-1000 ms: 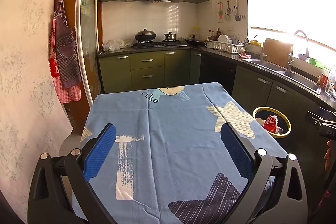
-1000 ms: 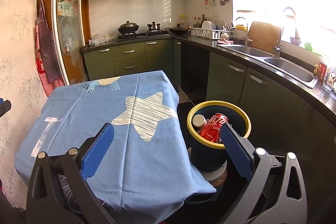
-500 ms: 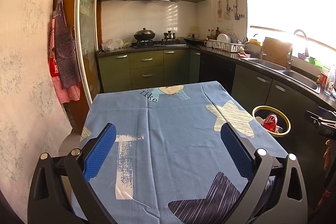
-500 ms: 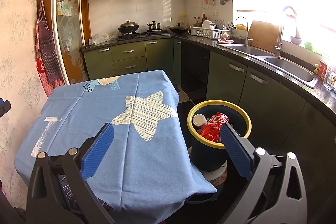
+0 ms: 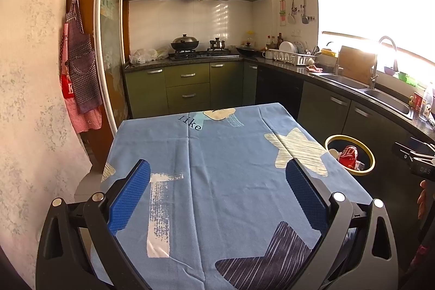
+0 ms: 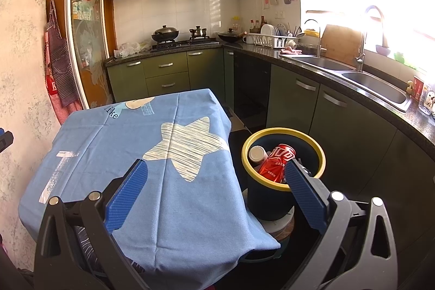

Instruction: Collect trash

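Note:
A dark bin with a yellow rim (image 6: 282, 188) stands on the floor right of the table; it also shows in the left wrist view (image 5: 350, 172). Inside lie a red soda can (image 6: 276, 162) and a white-capped item (image 6: 257, 153). The table carries a blue cloth with star prints (image 5: 217, 167), with no loose trash on it. My left gripper (image 5: 216, 197) is open and empty above the table's near end. My right gripper (image 6: 214, 195) is open and empty, over the table's right edge, its right finger beside the bin.
Green cabinets and a dark counter run along the back and right, with a stove and pots (image 5: 185, 42), a dish rack (image 5: 292, 56) and a sink (image 6: 375, 83). An apron (image 5: 80, 78) hangs on the left wall. A narrow floor gap separates table and cabinets.
Almost nothing moves; the left view drifts very slightly. Both grippers stay open and empty.

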Motion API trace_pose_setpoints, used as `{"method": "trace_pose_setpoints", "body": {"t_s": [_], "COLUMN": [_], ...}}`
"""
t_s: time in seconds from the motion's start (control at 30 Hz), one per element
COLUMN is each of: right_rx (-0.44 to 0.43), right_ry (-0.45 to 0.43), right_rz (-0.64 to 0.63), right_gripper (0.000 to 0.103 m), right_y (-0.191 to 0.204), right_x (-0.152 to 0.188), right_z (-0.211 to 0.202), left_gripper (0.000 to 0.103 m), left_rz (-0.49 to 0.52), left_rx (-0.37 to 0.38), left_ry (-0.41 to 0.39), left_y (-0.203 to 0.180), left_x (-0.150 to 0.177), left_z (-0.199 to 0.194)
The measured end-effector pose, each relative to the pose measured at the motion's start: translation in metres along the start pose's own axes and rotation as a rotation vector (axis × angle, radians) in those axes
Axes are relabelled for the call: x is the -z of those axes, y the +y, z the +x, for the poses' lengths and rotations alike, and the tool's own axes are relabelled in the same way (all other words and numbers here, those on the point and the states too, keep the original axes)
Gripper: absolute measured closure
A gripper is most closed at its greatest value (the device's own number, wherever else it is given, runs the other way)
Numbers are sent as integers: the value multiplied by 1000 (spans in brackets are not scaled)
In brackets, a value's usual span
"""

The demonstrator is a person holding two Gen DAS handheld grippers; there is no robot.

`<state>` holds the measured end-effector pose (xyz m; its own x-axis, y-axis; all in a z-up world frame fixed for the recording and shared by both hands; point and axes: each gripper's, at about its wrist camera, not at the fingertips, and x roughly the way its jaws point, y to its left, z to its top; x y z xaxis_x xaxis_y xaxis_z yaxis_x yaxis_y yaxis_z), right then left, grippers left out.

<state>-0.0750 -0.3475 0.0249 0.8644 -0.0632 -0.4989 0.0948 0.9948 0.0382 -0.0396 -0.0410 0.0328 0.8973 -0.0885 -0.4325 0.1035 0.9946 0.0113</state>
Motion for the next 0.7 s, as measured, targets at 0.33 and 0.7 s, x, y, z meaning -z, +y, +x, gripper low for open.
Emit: {"method": "trace_pose_setpoints", "body": {"t_s": [0.33, 0.7], "right_rx": [1, 1], "right_ry": [-2, 0], "right_rz": [2, 3], "right_gripper": [7, 7], "right_y": [-1, -1], "right_x": [0, 2], "right_z": [1, 2], "left_gripper": [5, 5], "left_rz": [3, 3], "left_rx": [2, 8], "left_ry": [3, 4], "left_y": [-1, -3], "left_x": [0, 0], "left_z": [1, 1]}}
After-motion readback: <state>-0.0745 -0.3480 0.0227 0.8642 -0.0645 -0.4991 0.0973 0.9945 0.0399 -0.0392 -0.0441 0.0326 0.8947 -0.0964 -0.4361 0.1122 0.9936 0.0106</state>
